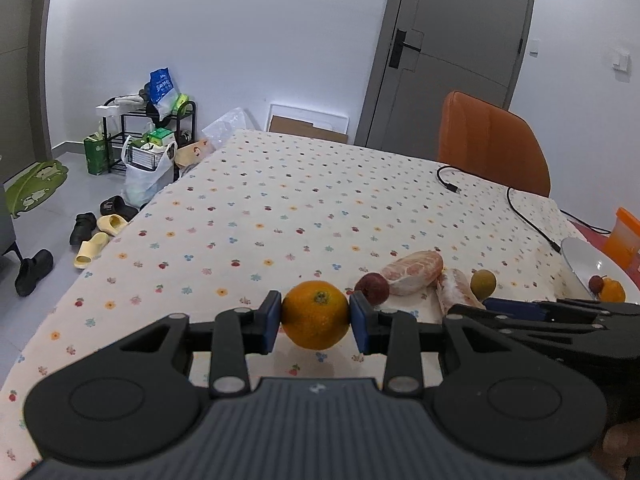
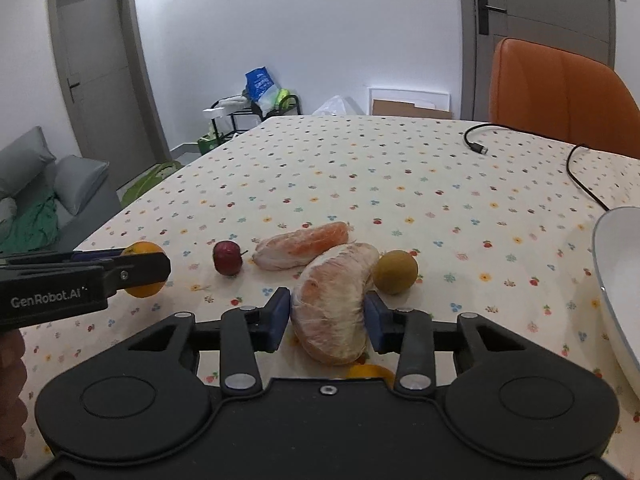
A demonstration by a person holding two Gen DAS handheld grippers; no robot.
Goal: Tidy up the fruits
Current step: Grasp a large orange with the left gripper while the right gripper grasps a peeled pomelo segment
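On the flower-dotted cloth-covered worktop (image 2: 360,168), my right fingers (image 2: 327,314) clench the near peeled pinkish pomelo segment (image 2: 334,304). My left fingers (image 1: 315,316) grip the round orange (image 1: 315,314) between blue pads, above the cloth.

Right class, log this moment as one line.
left gripper: shut on orange | right gripper: shut on pomelo segment | plate: right

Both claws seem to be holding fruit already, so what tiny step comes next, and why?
Probably carry the peeled pomelo segment, pinched by the right gripper, rightward to the white plate. The plate sits close on that side and already holds fruit, while the left gripper holds the orange.
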